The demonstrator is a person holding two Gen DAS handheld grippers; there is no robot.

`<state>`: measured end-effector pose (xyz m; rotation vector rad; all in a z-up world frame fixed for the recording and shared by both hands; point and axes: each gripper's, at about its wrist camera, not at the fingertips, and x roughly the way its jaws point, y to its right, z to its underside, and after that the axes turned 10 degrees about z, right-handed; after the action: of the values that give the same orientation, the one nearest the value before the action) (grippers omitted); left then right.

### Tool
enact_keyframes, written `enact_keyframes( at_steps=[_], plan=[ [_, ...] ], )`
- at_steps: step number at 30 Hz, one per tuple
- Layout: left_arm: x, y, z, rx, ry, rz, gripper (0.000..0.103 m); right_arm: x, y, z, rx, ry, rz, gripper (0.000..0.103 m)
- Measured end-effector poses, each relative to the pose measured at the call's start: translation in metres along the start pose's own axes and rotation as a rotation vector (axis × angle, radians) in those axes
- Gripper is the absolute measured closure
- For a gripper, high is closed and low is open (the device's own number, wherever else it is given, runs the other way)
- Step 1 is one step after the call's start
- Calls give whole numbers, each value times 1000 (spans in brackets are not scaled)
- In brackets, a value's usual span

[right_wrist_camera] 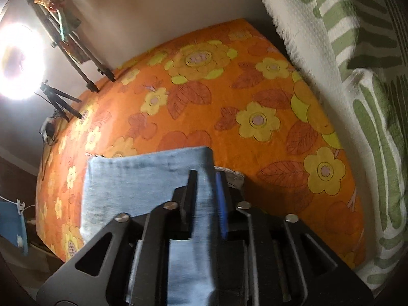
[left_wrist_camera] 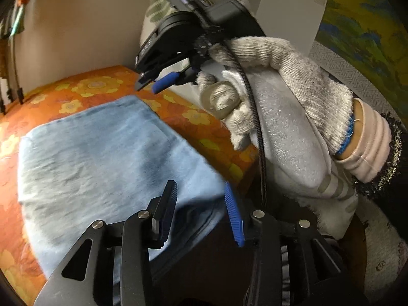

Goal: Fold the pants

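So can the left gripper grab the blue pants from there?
Probably yes. The left gripper hangs right over the near edge of the folded blue pants, fingers apart, with nothing between them and the cloth.

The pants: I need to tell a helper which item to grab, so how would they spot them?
Find the bed with the orange flowered sheet. On it lie the folded pants, a flat light-blue denim rectangle. Nothing else there is plain blue; the green-striped white blanket lies along the side.
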<state>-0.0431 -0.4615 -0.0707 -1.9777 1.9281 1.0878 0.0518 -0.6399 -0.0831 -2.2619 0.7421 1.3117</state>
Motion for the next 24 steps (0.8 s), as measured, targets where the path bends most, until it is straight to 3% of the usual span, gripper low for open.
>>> enact_keyframes(
  at_steps=[6,9,17,21,24],
  plan=[
    [-43,-15,15,-28,51,-38,66,-28,-34,-1,-67,54,-20,72],
    [-70,-24,28,-35,80,-81,66,-37,-56,1,-103,76,-45,59],
    [-118,-69,71,-144,105,-177,66,-44,-126,10,-230,74,-105,58],
    [-125,-92,90,-226,112,-184,66,-39,-159,12,-288,59,-120,58],
    [-126,-106,98,-287,116,-147,66,-30,-181,12,-321,31,-120,57]
  ],
)
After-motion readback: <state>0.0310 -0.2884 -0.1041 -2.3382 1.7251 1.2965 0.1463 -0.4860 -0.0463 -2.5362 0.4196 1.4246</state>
